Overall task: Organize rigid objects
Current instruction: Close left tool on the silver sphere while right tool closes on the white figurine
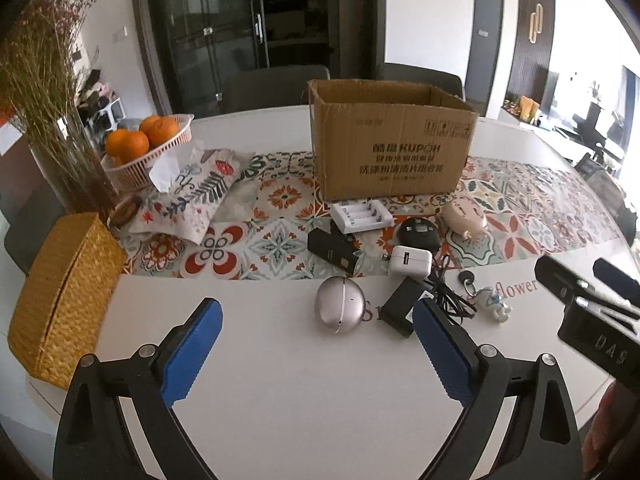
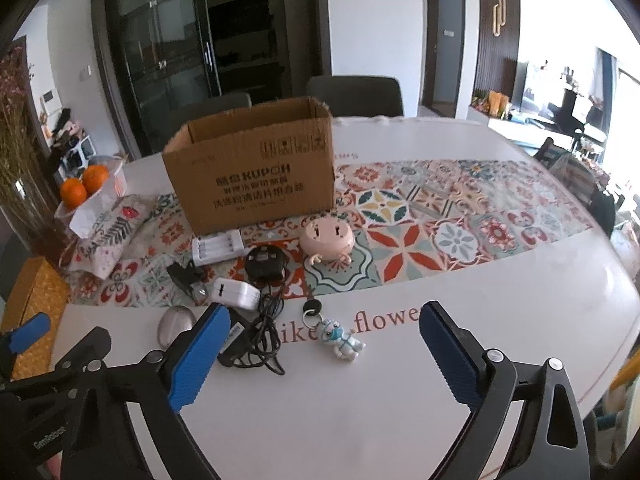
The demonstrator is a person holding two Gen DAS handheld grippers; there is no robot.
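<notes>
We see one open cardboard box (image 1: 394,148) standing on the far part of the patterned runner (image 1: 532,208). Near it, on the runner and the white table (image 1: 300,380), lie the small hard things. We count one white battery charger (image 1: 360,216) just near the box, one round black gadget (image 1: 418,232), one pink round toy (image 1: 466,216) to the right, one black flat gadget (image 1: 334,250) to the left, one white plug block (image 1: 410,262), one silver ball-shaped case (image 1: 340,310), one black power brick (image 1: 400,308) with a tangled black cord (image 2: 268,332), and one little figure keychain (image 2: 342,340).

Our left gripper (image 1: 318,354) hangs over the near table with its blue fingers (image 1: 192,352) spread wide, holding nothing. Our right gripper (image 2: 324,358) is also spread wide and empty, just above the keychain.

Far left sit one basket of oranges (image 1: 156,148), one woven yellow box (image 1: 64,296) and one flowery tissue pouch (image 1: 192,196).
</notes>
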